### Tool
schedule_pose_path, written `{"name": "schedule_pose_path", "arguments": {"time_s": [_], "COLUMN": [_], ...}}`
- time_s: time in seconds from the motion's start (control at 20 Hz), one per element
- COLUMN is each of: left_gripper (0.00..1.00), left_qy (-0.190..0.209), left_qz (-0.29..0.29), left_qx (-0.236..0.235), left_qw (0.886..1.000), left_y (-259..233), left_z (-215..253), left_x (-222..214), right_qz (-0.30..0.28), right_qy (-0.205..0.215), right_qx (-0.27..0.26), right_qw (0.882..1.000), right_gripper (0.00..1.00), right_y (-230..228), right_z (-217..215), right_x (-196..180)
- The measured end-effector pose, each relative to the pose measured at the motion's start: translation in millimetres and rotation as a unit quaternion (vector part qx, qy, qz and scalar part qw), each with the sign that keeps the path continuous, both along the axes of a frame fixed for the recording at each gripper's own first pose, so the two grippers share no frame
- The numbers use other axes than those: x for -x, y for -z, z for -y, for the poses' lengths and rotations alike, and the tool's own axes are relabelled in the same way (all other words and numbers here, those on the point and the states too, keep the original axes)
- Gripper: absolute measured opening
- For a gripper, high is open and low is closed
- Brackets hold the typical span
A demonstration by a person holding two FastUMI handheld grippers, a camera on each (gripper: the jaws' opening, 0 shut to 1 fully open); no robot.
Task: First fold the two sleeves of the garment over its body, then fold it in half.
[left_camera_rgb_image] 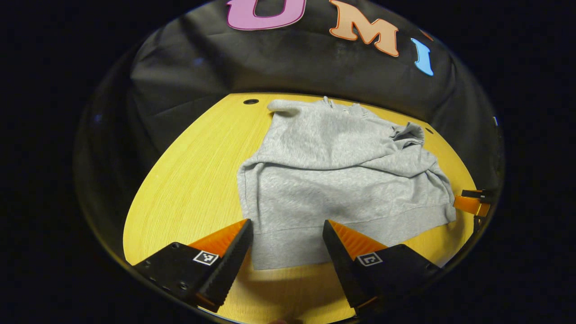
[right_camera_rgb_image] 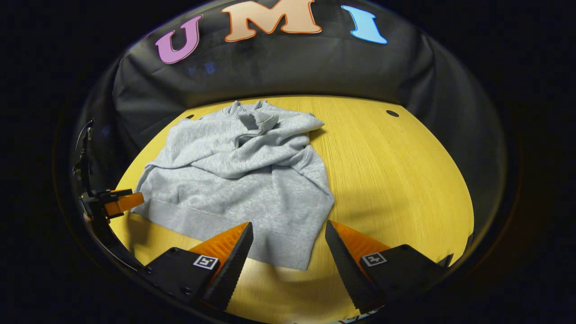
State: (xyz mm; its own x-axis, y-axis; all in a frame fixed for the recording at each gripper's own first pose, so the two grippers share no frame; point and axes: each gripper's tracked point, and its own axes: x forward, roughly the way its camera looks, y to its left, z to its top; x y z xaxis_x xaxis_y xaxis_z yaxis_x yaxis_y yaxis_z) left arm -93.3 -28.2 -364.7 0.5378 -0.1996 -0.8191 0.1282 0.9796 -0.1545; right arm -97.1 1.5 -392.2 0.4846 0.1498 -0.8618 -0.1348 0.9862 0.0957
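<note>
Both your grippers, left gripper (left_camera_rgb_image: 287, 234) and right gripper (right_camera_rgb_image: 288, 236), hang with jaws wide and empty above the hem of the grey fleece sweatshirt (left_camera_rgb_image: 342, 180) on the round yellow wooden table (left_camera_rgb_image: 189, 189). Sleeves look folded; pinch only one layer and they may slide out.

One grey garment (left_camera_rgb_image: 342, 180) on one yellow table (left_camera_rgb_image: 193, 189), two claws: left claw (left_camera_rgb_image: 288, 227), right claw (right_camera_rgb_image: 288, 229).

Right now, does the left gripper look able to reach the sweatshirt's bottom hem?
Probably yes: the left gripper is open, the grey sweatshirt's hem lies flat between its fingers on the table, with nothing in between.
</note>
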Motion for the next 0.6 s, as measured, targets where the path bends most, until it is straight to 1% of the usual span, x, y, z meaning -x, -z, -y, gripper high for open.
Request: {"name": "schedule_pose_path", "arguments": {"time_s": [0.15, 0.2, 0.25, 0.3, 0.35, 0.4, 0.45, 0.5, 0.55, 0.6], "left_gripper": [0.96, 0.95, 0.96, 0.96, 0.96, 0.96, 0.96, 0.96, 0.94, 0.93], "left_qy": [0.008, 0.012, 0.015, 0.015, 0.014, 0.013, 0.012, 0.013, 0.013, 0.014], "left_qz": [-0.013, -0.003, -0.001, -0.003, 0.002, -0.002, 0.003, 0.004, 0.005, 0.007], "left_qx": [-0.009, -0.01, -0.011, -0.012, -0.011, -0.013, -0.013, -0.013, -0.014, -0.015], "left_qw": [1.0, 1.0, 1.0, 1.0, 1.0, 1.0, 1.0, 1.0, 1.0, 1.0], "left_y": [9.6, 8.0, 9.5, 9.3, 8.6, 9.9, 9.2, 9.3, 8.8, 8.8], "left_z": [-2.2, -2.7, -2.1, -2.7, -2.7, -3.3, -3.7, -2.9, -2.1, -1.3], "left_x": [7.8, 5.1, 5.0, 7.1, 5.6, 6.4, 5.7, 5.6, 7.1, 5.2], "right_qz": [-0.013, -0.018, -0.024, -0.03, -0.037, -0.045, -0.051, -0.051, -0.054, -0.054], "right_qy": [-0.004, -0.003, -0.003, -0.004, -0.005, -0.006, -0.004, 0.003, 0.003, 0.0], "right_qx": [0.01, 0.01, 0.012, 0.016, 0.02, 0.025, 0.02, 0.018, 0.019, 0.019], "right_qw": [1.0, 1.0, 1.0, 0.999, 0.999, 0.999, 0.998, 0.999, 0.998, 0.998], "right_gripper": [0.96, 0.96, 0.99, 0.96, 0.99, 0.99, 0.96, 1.0, 0.99, 0.95], "right_y": [9.1, 11.5, 14.6, 18.3, 22.2, 26.1, 26.5, 27.0, 27.4, 27.1], "right_z": [-1.7, -1.4, -2.5, -2.4, -2.8, -2.3, -4.1, -5.2, -5.2, -5.9], "right_x": [7.0, 9.9, 12.0, 15.4, 18.8, 22.9, 25.6, 24.5, 24.5, 24.7]}}
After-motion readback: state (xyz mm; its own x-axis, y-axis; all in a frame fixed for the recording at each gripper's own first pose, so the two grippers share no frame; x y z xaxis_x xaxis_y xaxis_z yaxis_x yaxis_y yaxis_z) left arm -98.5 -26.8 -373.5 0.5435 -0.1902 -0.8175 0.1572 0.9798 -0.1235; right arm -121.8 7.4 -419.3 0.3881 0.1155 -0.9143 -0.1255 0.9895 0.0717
